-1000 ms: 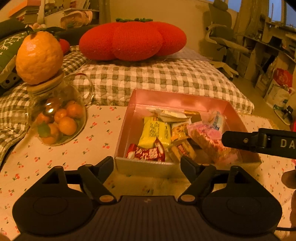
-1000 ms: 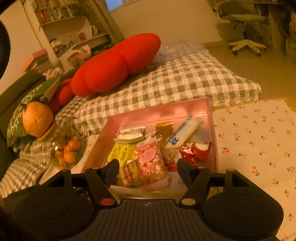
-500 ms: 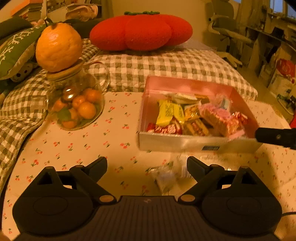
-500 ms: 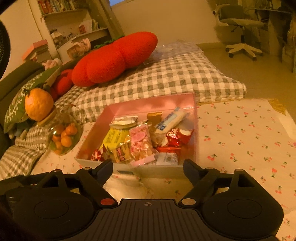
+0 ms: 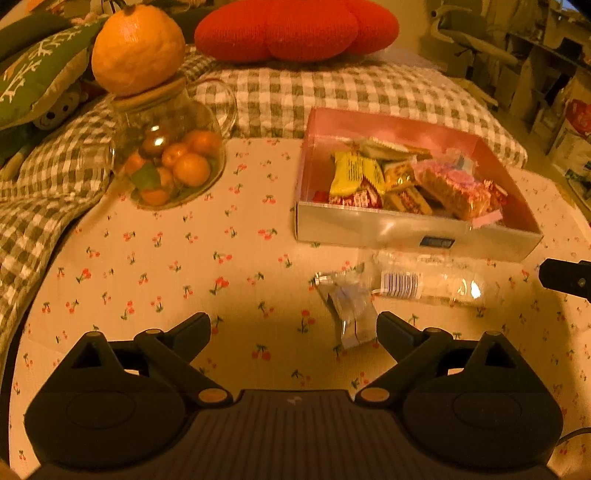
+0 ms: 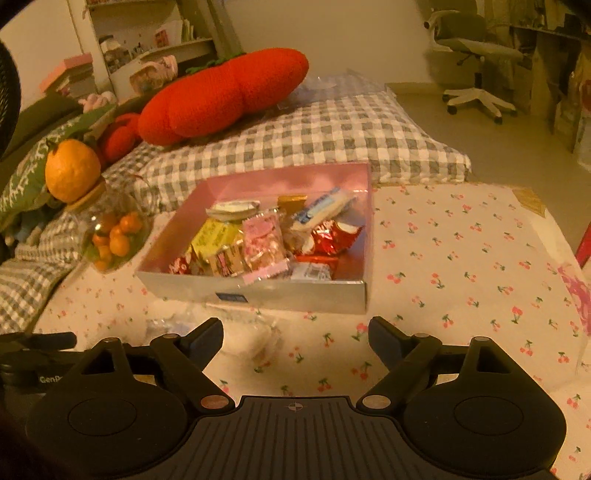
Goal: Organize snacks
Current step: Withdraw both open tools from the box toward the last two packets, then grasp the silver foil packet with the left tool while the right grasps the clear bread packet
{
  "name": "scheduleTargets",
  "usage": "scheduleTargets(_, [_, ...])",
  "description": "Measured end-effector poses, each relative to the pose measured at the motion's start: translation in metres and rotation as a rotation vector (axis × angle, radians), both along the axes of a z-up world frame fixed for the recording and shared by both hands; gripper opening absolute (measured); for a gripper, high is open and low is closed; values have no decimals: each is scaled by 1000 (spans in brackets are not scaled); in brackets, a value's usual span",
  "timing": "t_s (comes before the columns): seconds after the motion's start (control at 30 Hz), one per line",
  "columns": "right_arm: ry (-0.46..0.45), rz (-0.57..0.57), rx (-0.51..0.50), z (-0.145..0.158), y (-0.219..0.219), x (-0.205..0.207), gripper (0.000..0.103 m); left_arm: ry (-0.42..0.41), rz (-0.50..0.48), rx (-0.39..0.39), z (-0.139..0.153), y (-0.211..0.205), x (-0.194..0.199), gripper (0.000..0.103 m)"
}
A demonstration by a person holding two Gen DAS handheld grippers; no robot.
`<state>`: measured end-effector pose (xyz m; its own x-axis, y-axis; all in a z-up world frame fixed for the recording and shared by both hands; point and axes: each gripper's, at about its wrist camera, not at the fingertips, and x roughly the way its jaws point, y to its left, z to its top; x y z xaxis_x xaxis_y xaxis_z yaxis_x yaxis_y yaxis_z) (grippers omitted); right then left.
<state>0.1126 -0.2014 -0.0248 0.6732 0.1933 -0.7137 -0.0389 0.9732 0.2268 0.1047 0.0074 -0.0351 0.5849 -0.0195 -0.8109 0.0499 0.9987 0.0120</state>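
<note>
Left wrist view: our left gripper (image 5: 293, 325) is opening wide, nothing between its jaws – the small clear packet (image 5: 349, 308) lies just ahead, near the snack box (image 5: 406, 230). Right gripper (image 6: 295, 330) gapes empty too. We'd straddle the packet squarely before closing.

Warm amber light; office chair (image 6: 476, 55) on bare floor (image 6: 498, 147), bookshelf (image 6: 147, 48) against pale wall (image 6: 332, 33).
</note>
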Motion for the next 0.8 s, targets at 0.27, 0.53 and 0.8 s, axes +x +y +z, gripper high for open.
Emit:
scheduleTargets(0.27, [34,20,-54,-12,5,-4,88,38,29,-1,-15,-12,3,96])
scheduleTargets(0.53, [65,39,-97,-24,9,-1,88,7,21,3,-26,-32,10,90])
scheduleTargets(0.8, [81,72,-131,-35,14,5,88,-4,19,-3,-30,-36,15,72])
